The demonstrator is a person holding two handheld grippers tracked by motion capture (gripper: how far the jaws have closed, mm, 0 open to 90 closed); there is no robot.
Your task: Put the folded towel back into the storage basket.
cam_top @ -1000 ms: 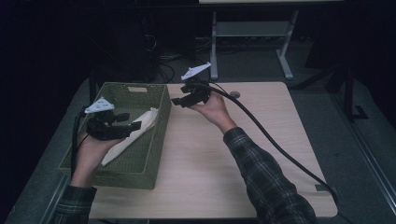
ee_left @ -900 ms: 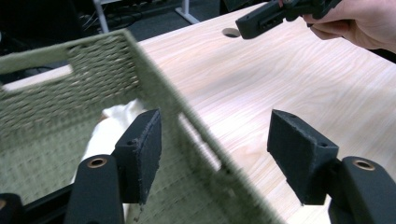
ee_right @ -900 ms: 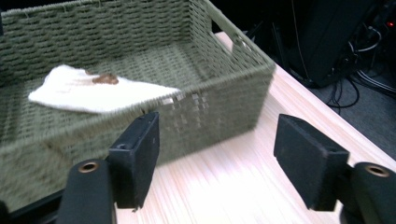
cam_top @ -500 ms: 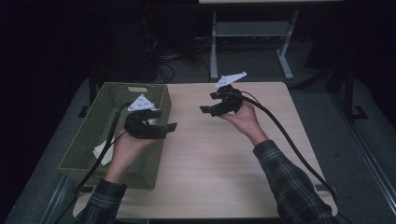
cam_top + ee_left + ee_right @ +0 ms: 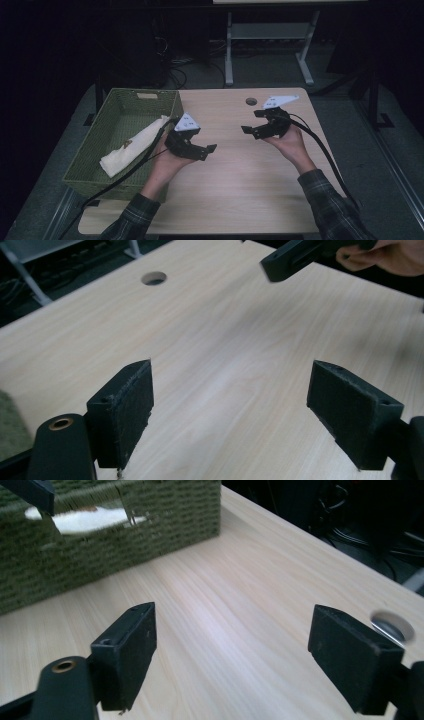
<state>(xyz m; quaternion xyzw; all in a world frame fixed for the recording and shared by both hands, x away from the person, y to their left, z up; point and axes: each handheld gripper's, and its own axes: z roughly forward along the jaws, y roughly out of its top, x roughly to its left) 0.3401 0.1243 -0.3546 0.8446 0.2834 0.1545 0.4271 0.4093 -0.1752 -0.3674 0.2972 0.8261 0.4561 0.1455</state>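
**Cloth stowed in basket, both grippers empty above the table**

Looks close to finished, judging by how things lie. Stowed in the olive-green woven rectangular basket (image 5: pixel 87 180): a cream-white folded cloth (image 5: pixel 132 146), lying slantwise on the basket floor, closer to the right wall, touched by neither gripper. Placed at the left edge of the pale wooden table (image 5: pixel 250 185), that basket, partly overhanging it.

Held just right of the basket over bare wood: the left gripper (image 5: pixel 209 151), jaws spread wide after just opening, nothing between the pads. Held farther right, not far from the small round hole (image 5: pixel 251 101) in the tabletop and well apart from basket and cloth: the right gripper (image 5: pixel 251 121), jaws likewise wide after just opening, only bare tabletop between them.

Nothing else on the table to gather. Left to do, probably: no more than drawing both hands back and setting the grippers down.
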